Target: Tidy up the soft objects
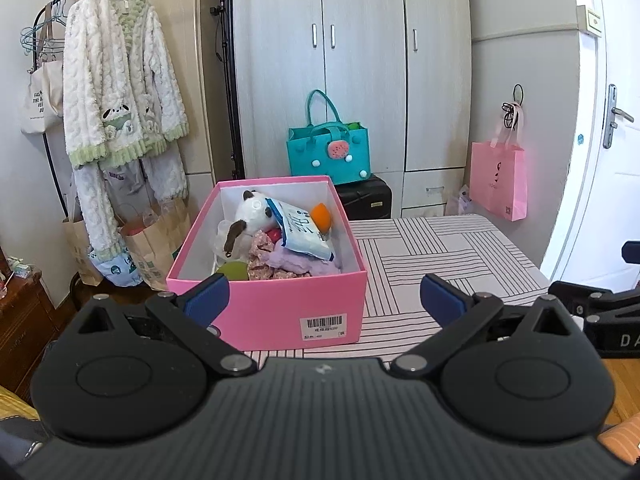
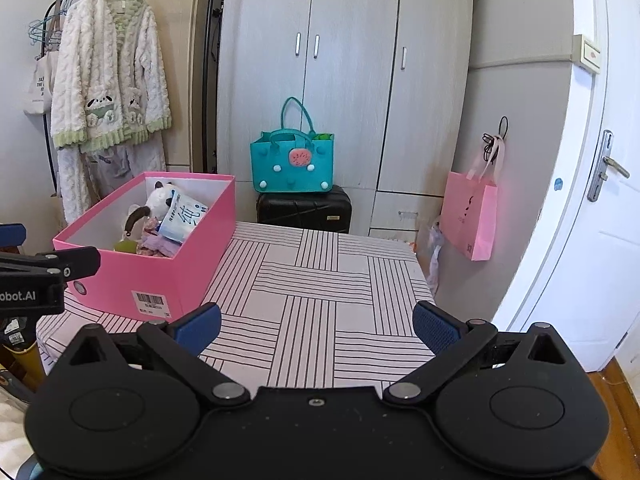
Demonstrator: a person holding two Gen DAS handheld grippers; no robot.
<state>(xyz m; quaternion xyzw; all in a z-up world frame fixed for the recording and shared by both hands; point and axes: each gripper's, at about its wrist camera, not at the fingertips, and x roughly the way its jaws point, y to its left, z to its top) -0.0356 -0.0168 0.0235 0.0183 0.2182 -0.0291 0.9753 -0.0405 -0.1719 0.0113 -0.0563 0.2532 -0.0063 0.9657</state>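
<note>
A pink box [image 1: 276, 304] stands on the striped table [image 1: 448, 256], left side. It holds a white plush dog [image 1: 250, 210], a blue-white tissue pack [image 1: 300, 232], an orange ball [image 1: 321, 216], purple and floral cloths [image 1: 280, 262] and a green item [image 1: 232, 270]. My left gripper [image 1: 324, 300] is open and empty, in front of the box. My right gripper [image 2: 316, 330] is open and empty over the bare table [image 2: 320, 280], right of the box [image 2: 160, 280]. The plush [image 2: 160, 198] and tissue pack [image 2: 184, 216] show there too.
A teal felt bag [image 1: 328, 152] sits on a black suitcase [image 1: 368, 200] before the wardrobe. A fluffy robe [image 1: 120, 80] hangs on a rack at left. A pink paper bag [image 1: 498, 184] hangs by the white door. Paper bags [image 1: 156, 240] stand on the floor.
</note>
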